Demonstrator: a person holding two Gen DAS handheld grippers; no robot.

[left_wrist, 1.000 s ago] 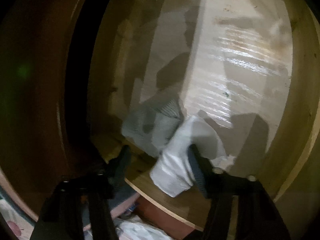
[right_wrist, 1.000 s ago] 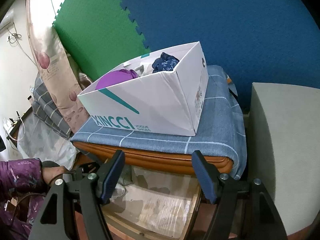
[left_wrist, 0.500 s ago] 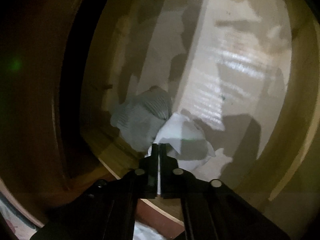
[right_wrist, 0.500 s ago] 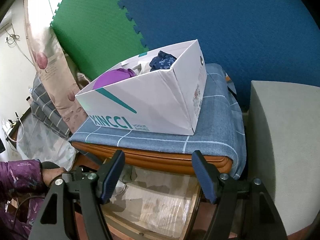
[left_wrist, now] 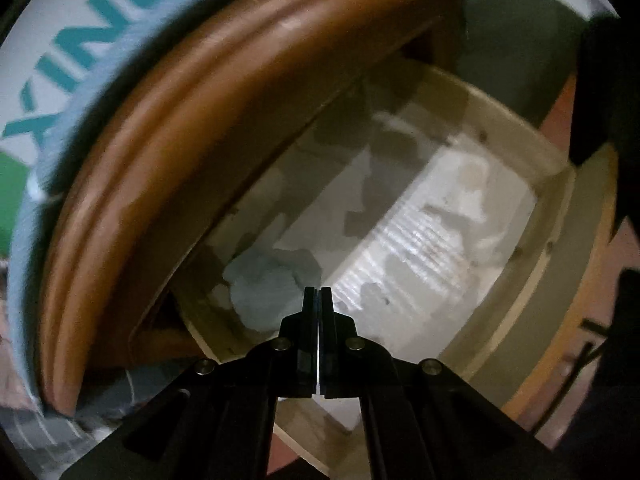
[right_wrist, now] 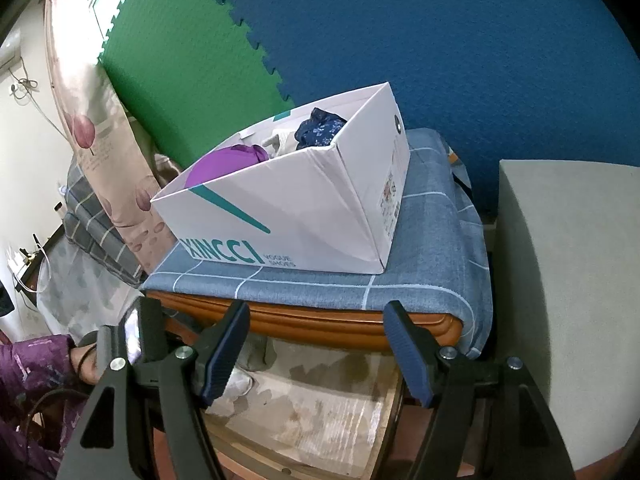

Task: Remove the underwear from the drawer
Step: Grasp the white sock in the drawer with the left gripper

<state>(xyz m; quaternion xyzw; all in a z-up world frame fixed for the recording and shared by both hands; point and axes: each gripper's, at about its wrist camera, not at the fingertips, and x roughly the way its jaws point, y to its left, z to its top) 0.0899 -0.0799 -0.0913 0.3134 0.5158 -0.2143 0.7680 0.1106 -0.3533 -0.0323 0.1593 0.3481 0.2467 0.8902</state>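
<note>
The open drawer [left_wrist: 556, 216] is lined with pale paper. A grey-blue underwear piece [left_wrist: 268, 284] lies in its near left corner. My left gripper [left_wrist: 318, 300] is shut, raised above the drawer's front edge; a thin white strip shows between its fingers, and the white garment it gripped is otherwise hidden. In the right wrist view, my right gripper [right_wrist: 316, 344] is open and empty, hovering above the drawer [right_wrist: 384, 432]; a pale garment [right_wrist: 240, 384] shows at the drawer's left end beside the left gripper's body.
A white XINCCI shoe box [right_wrist: 304, 216] with purple and dark blue clothes stands on the blue checked cloth [right_wrist: 432, 272] over the cabinet top [left_wrist: 160, 152]. A grey block [right_wrist: 568, 300] stands to the right. Blue and green foam mats cover the wall.
My left gripper closed on the white garment, then lifted up and back out of the drawer. The grey-blue piece stayed in place. The right gripper barely moved.
</note>
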